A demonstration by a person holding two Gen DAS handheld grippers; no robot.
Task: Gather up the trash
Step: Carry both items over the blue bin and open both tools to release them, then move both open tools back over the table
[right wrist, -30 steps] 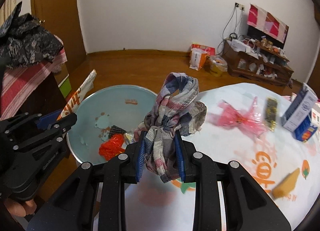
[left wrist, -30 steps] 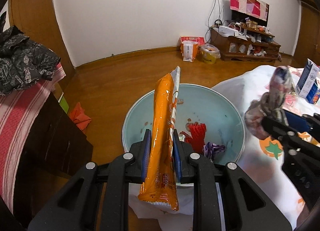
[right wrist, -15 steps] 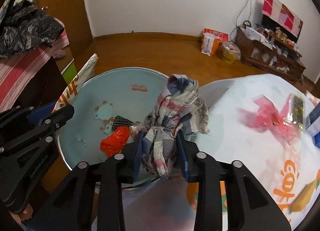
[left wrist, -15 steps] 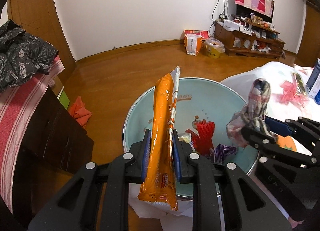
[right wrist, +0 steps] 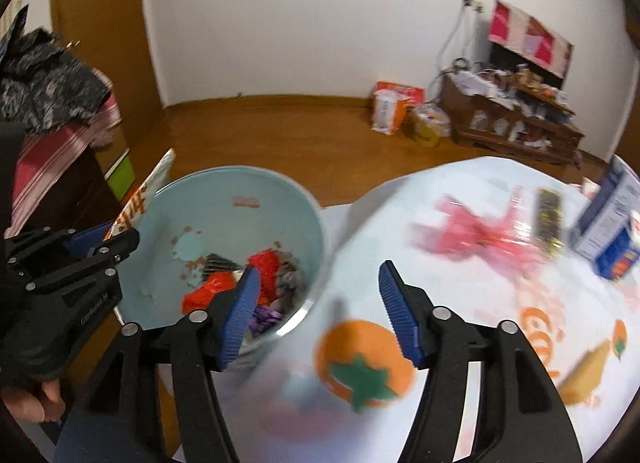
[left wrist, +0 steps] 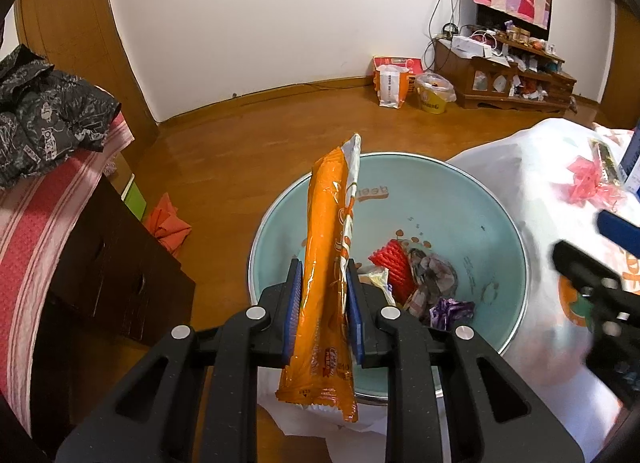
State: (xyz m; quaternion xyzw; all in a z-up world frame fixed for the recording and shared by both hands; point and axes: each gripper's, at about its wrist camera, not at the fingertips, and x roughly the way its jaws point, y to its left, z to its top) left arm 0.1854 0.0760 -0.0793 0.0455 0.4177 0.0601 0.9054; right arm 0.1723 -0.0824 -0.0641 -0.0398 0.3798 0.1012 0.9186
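Between the left gripper's [left wrist: 323, 305] jaws, an orange wrapper's [left wrist: 320, 263] lettering blurs unreadably.

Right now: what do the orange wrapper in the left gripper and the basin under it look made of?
Orange wrapper: thin plastic film, glossy; it shines, creases, and has a crimped serrated end. Basin: pale blue with printed motifs inside and a silvery metal-looking rim, so likely enamelled metal, though painted plastic can't be ruled out.

The basin [left wrist: 492, 223] stands on the floor, just left of the table [right wrist: 460, 303]. In the basin lie a cloth [left wrist: 434, 271] and wrappers [left wrist: 394, 263]. Behind the basin a cabinet [left wrist: 516, 83] stands against the far wall. A carton [right wrist: 612, 219] stands on the table, well right of the basin.
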